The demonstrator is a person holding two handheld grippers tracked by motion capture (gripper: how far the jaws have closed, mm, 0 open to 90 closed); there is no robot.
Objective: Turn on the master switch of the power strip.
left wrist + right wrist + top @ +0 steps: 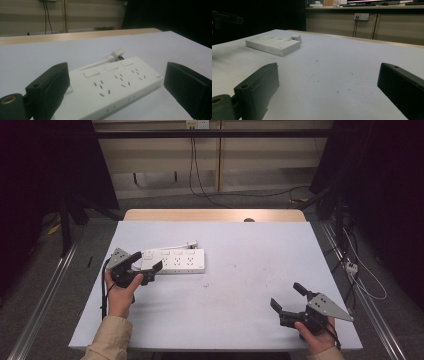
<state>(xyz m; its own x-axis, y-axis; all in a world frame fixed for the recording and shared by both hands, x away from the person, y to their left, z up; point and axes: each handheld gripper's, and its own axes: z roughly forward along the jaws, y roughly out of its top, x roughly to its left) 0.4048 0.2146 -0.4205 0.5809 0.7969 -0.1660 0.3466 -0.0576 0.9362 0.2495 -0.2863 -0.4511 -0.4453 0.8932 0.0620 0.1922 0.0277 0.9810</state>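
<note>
A white power strip [175, 260] lies flat on the white table [240, 290], left of centre, with its white cord and plug [190, 242] curled behind it. My left gripper [148, 261] is open at the strip's left end, its jaws straddling that end without closing. In the left gripper view the strip [112, 85] lies between the two black jaws, with the plug [117, 53] beyond it. My right gripper [288, 296] is open near the table's front right, holding nothing. In the right gripper view the strip [273, 45] lies far off to the left.
The table has a wooden strip [215, 215] along its far edge. Metal rails [45, 290] run along the floor on both sides. A small white adapter with cables [351, 266] lies on the floor at the right. A wall socket [361, 16] with cables sits behind.
</note>
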